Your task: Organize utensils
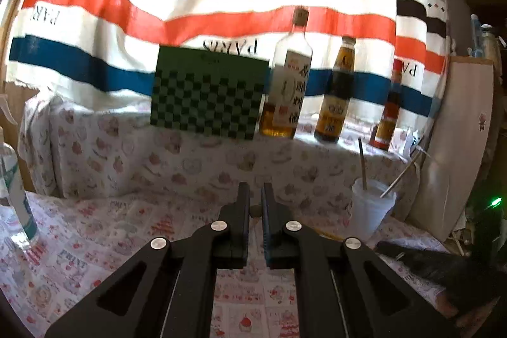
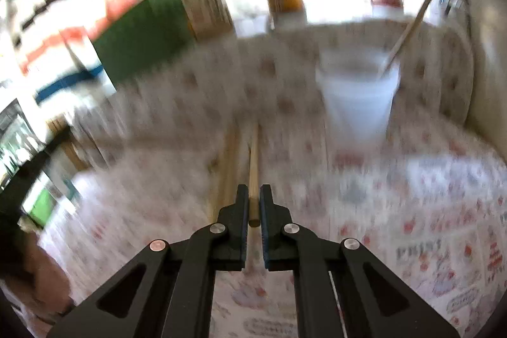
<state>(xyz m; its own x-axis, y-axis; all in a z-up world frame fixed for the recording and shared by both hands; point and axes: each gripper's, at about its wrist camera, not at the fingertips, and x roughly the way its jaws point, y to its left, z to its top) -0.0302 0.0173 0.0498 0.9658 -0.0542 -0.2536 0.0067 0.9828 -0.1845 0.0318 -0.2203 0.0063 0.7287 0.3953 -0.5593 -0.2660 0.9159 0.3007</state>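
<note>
the right gripper (image 2: 253, 205) is pinched nearly shut on 1 slim round pale wooden chopstick (image 2: 253, 167), gripped near its blunt end, the rest running straight ahead of the fingers. it should handle light and stiff, with a smooth surface that could swivel or slip in so narrow a hold; a grip a little further up from the end would likely steady it. more pale wooden sticks (image 2: 229, 160) lie just left of it, though heavy blur leaves their number unclear. ahead and to the right stands a translucent white plastic cup (image 2: 358, 97) on the printed pink-and-white tablecloth (image 2: 412, 179), 1 stick already leaning inside. the left gripper (image 1: 255, 201) is almost closed, holding nothing, hovering above the cloth; the cup is ahead to its right.
</note>
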